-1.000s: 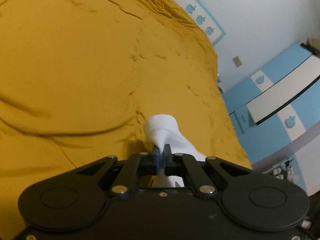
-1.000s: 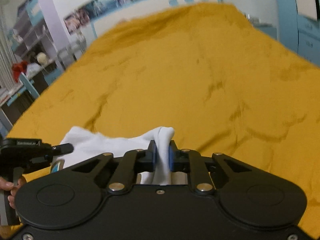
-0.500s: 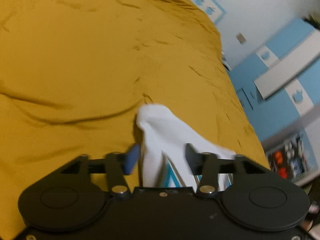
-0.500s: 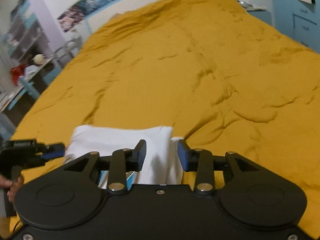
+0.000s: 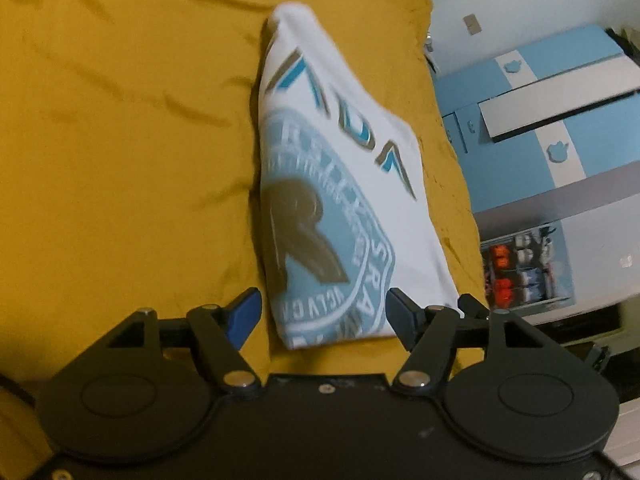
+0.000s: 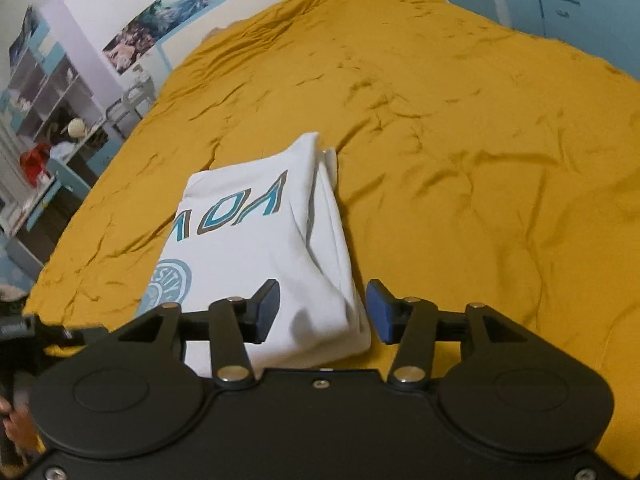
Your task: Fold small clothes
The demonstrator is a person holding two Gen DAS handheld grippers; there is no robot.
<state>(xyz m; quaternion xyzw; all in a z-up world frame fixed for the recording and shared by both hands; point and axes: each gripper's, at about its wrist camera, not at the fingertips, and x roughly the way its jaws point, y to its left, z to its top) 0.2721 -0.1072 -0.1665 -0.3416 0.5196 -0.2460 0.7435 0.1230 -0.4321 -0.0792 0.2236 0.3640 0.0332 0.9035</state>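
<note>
A white T-shirt point(image 5: 332, 184) with blue and brown print lies folded on the mustard bedspread point(image 5: 120, 140). In the left wrist view its near edge lies between the jaws of my left gripper point(image 5: 322, 316), which are opening and do not press on the cloth. The right wrist view shows the same T-shirt point(image 6: 256, 240) with its thick folded edge on the right. My right gripper point(image 6: 322, 310) straddles that near corner, its jaws opening and clear of the fabric. The left gripper point(image 6: 24, 332) shows dimly at the far left edge there, held by a hand point(image 6: 14, 428).
The bedspread point(image 6: 460, 140) is wrinkled and wide, stretching far beyond the shirt. Blue and white cabinets point(image 5: 560, 120) stand past the bed's right edge. Shelves with clutter point(image 6: 44, 120) and wall posters point(image 6: 160, 24) lie to the left of the bed.
Both grippers let go of the white cloth and their jaws spread apart. Both pulled back from the shirt, which now lies flat and folded, its print facing up.
</note>
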